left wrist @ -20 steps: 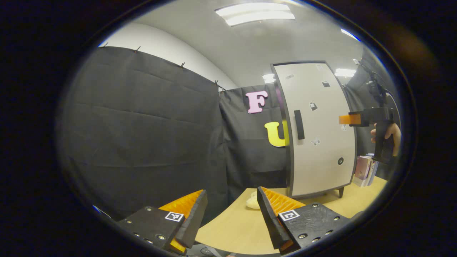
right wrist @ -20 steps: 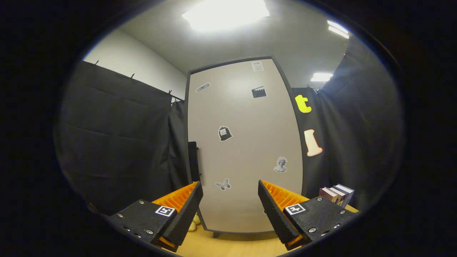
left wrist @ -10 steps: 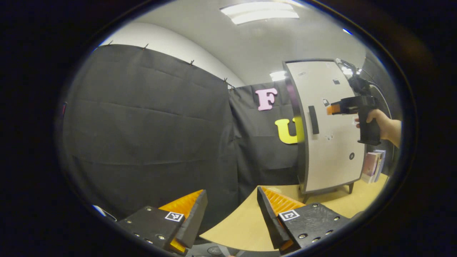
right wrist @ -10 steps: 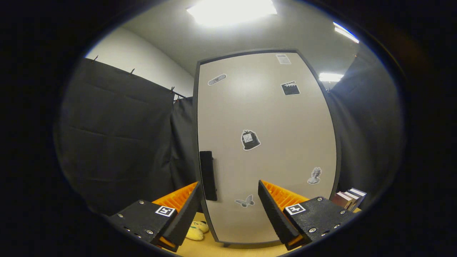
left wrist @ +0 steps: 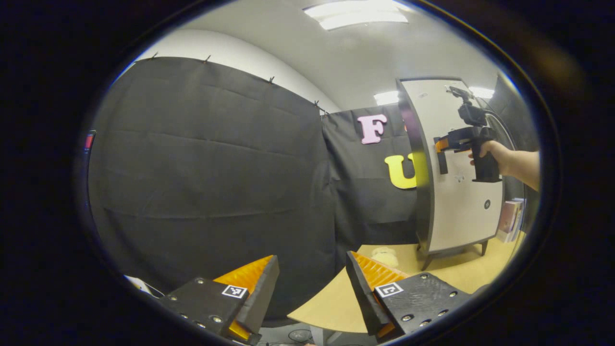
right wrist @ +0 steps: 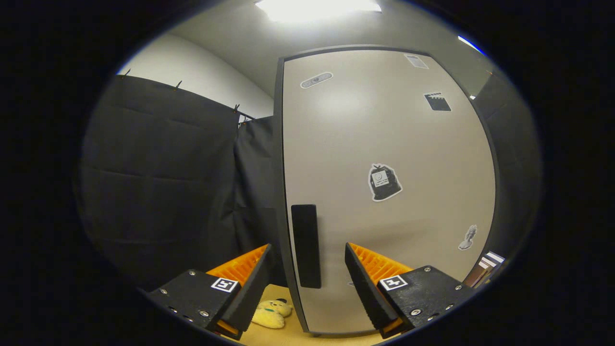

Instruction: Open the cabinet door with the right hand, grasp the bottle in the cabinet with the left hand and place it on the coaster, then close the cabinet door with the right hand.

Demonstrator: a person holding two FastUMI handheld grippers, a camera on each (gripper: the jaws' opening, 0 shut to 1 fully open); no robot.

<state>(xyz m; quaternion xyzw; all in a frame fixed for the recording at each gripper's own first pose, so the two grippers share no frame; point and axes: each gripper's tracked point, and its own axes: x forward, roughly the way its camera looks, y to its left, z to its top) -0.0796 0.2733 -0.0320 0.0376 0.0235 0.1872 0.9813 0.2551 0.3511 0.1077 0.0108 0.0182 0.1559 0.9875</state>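
Note:
The cabinet stands with its pale door (right wrist: 384,144) closed, several stickers on it. A dark vertical handle (right wrist: 306,245) runs along the door's left edge. My right gripper (right wrist: 307,283) is open, and the handle shows between its fingers, still a little ahead of them. In the left gripper view the cabinet (left wrist: 456,202) sits at the far right on the wooden table (left wrist: 336,302), and a hand holds the right gripper (left wrist: 439,145) up at the handle (left wrist: 442,161). My left gripper (left wrist: 312,288) is open and holds nothing, low by the table's near edge.
A yellow plush toy (right wrist: 271,312) lies on the table left of the cabinet, seen also as a pale plush toy (left wrist: 384,256) from the left gripper. Books (left wrist: 509,221) stand to the cabinet's right. Black cloth walls close in the left and back.
My right gripper has moved in toward the door and leftward, so the handle now lies between its fingers. The left gripper view has swung left, pushing the cabinet toward the right edge.

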